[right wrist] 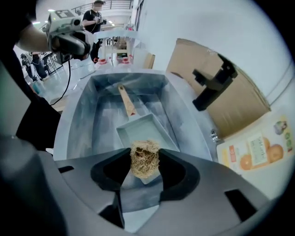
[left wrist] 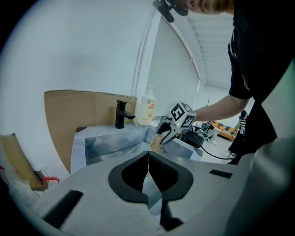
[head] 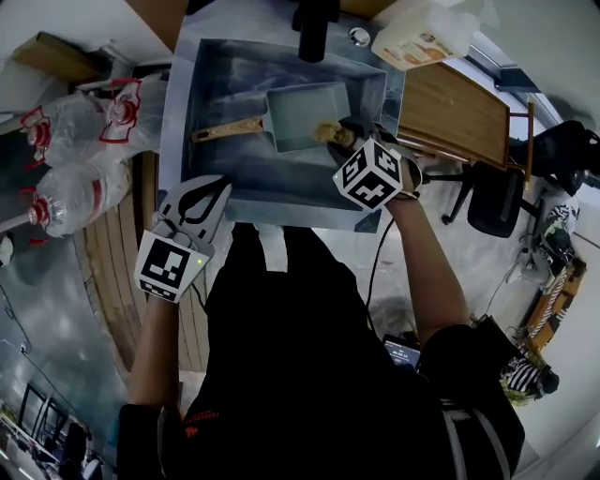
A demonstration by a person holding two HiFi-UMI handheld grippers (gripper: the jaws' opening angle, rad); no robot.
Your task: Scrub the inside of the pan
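Observation:
A pale rectangular pan (head: 305, 114) with a wooden handle (head: 230, 128) lies in the steel sink (head: 211, 70). My right gripper (head: 342, 136) is shut on a tan fibrous scrubber (head: 330, 133) at the pan's near right corner. In the right gripper view the scrubber (right wrist: 144, 159) sits between the jaws of the right gripper (right wrist: 144, 162), over the pan (right wrist: 143, 131); contact with the pan is unclear. My left gripper (head: 211, 192) hangs by the sink's front left rim. Its jaws are shut on nothing in the left gripper view, where the left gripper (left wrist: 148, 154) points across the sink.
A black faucet (head: 314, 28) stands at the sink's back edge, with an orange-labelled soap bottle (head: 422, 37) to its right. A wooden board (head: 455, 112) lies right of the sink. Plastic bottles (head: 84, 122) lie on the left counter. Cardboard (right wrist: 221, 87) lines the wall behind.

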